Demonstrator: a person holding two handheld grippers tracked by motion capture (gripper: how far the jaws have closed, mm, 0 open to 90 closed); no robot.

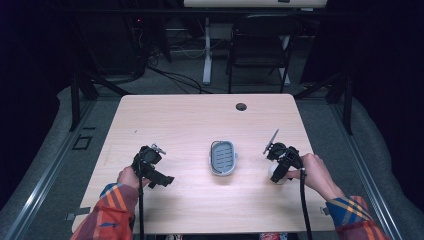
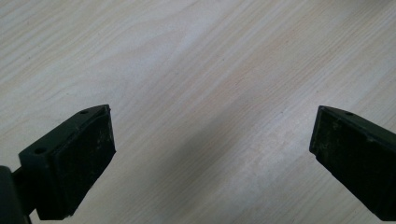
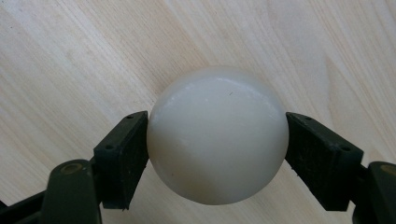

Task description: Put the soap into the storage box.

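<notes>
A round white soap bar (image 3: 217, 135) sits between the black jaws of my right gripper (image 3: 217, 154), whose pads press it on both sides just above the wooden table. In the high view the right gripper (image 1: 278, 176) stands at the table's right with the white soap (image 1: 275, 175) partly hidden under it. A grey oval soap dish (image 1: 223, 157) with a slotted insert lies at the table's middle. My left gripper (image 1: 167, 181) rests at the left, its jaws wide apart over bare wood (image 2: 210, 93) with nothing between them.
The light wooden table (image 1: 190, 120) has a cable hole (image 1: 241, 106) near its far edge. Beyond it stand a black folding chair (image 1: 260, 45) and a white desk leg (image 1: 207, 50). Dark frame struts flank the table.
</notes>
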